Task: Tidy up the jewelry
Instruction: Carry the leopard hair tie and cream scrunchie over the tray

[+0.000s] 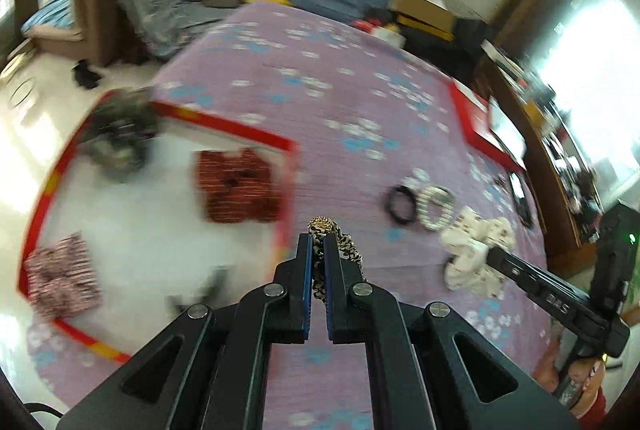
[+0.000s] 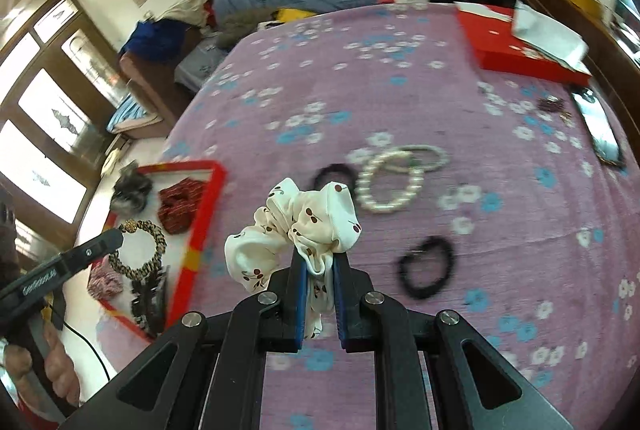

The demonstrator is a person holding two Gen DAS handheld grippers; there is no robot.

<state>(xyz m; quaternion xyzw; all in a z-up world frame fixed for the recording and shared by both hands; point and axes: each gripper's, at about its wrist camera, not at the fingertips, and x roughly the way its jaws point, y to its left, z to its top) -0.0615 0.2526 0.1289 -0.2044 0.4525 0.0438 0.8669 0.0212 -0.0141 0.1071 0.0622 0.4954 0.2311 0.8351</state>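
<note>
1. Left tool (image 1: 317, 240): jaws pressed together on a leopard-print hair ring (image 1: 340, 250) with a gold bead at its top; the ring hangs from the tips, clear of the bed.
2. Right tool (image 2: 320, 258): jaws pinching a cream cherry-print scrunchie (image 2: 296, 226); the fabric bunches above and left of the tips, lifted off the bed.
3. Below the left tool: a red-edged white tray (image 1: 224, 123) at the bed's left edge. It holds a dark red scrunchie (image 1: 238, 185), a pink-white scrunchie (image 1: 62, 276) and a grey scrunchie (image 1: 120, 133).
4. On the purple floral bedspread (image 2: 360, 89), beyond the right tool: pearl bracelets (image 2: 390, 181) overlapping, a black hair tie (image 2: 336, 175) just left of them, a second black hair tie (image 2: 426, 268) nearer.
5. Far right: a red box lid (image 2: 516, 45) and a phone (image 2: 600, 129).
</note>
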